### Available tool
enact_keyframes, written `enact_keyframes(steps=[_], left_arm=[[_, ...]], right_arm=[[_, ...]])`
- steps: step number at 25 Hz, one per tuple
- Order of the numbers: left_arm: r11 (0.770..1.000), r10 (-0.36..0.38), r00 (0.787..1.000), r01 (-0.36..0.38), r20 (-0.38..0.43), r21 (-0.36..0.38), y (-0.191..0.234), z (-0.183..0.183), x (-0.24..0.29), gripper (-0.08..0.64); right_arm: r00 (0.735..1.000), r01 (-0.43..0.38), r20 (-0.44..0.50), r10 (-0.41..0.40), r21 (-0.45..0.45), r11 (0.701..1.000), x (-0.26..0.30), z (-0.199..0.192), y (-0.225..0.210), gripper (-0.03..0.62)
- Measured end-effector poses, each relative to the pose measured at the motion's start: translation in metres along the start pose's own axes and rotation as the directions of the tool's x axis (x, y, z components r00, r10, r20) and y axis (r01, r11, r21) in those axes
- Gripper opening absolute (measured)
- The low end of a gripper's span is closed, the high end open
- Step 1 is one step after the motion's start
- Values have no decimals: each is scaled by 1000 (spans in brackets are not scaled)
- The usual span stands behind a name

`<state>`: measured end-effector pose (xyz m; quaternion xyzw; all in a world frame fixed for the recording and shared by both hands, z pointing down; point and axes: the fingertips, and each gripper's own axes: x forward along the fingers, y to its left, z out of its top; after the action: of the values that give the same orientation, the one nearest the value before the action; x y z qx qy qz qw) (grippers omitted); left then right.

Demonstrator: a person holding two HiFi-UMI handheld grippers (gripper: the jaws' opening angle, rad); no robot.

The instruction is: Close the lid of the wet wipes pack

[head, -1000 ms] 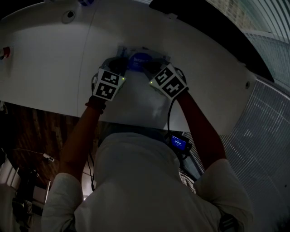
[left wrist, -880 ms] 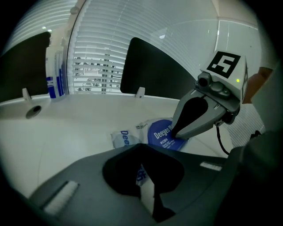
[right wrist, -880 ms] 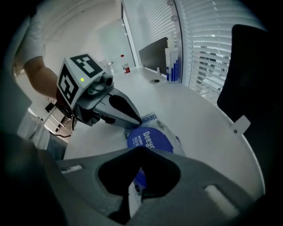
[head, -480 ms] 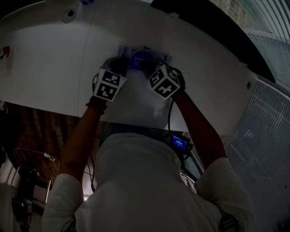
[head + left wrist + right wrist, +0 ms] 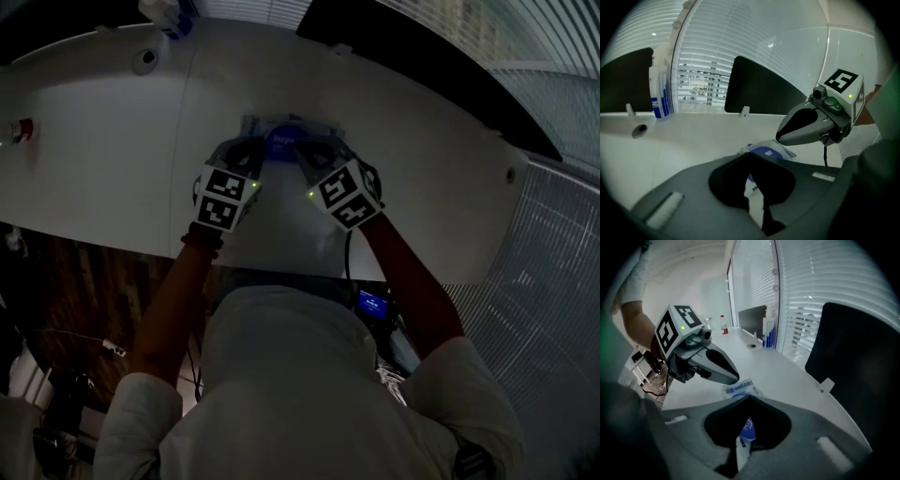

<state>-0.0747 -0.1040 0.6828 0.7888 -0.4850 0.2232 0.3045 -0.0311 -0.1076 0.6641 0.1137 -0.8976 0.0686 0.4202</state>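
The wet wipes pack (image 5: 281,134) lies flat on the white table (image 5: 112,159), pale with a blue oval lid (image 5: 765,151) that looks flat on its top. My left gripper (image 5: 246,155) hovers over the pack's left end and my right gripper (image 5: 311,156) over its right end, tips angled down and toward each other. In the left gripper view my own jaws (image 5: 749,155) meet, and the pack shows through the slit beneath; the right gripper's (image 5: 787,136) tip hangs above the pack. In the right gripper view my jaws (image 5: 749,399) are closed, with the pack (image 5: 739,388) beyond.
Blue-and-white bottles (image 5: 658,101) stand at the table's far left by the blinds, near a round cable hole (image 5: 143,58). A dark panel (image 5: 754,91) stands along the back edge. A small red-topped item (image 5: 21,129) sits at the left edge.
The right gripper tipped forward over the pack half a second ago and has drawn back and up. The left gripper has also lifted a little. The pack stays put.
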Motion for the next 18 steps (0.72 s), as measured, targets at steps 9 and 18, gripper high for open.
enact_keyframes(steps=[9, 18], left_arm=[[999, -25, 988, 28, 155, -16, -49, 80, -80, 3], [996, -94, 911, 87, 402, 34, -113, 163, -167, 3]], right_arm=[[949, 185, 227, -220, 167, 969, -104, 55, -7, 2], [820, 246, 459, -342, 258, 934, -224, 109, 10, 2]])
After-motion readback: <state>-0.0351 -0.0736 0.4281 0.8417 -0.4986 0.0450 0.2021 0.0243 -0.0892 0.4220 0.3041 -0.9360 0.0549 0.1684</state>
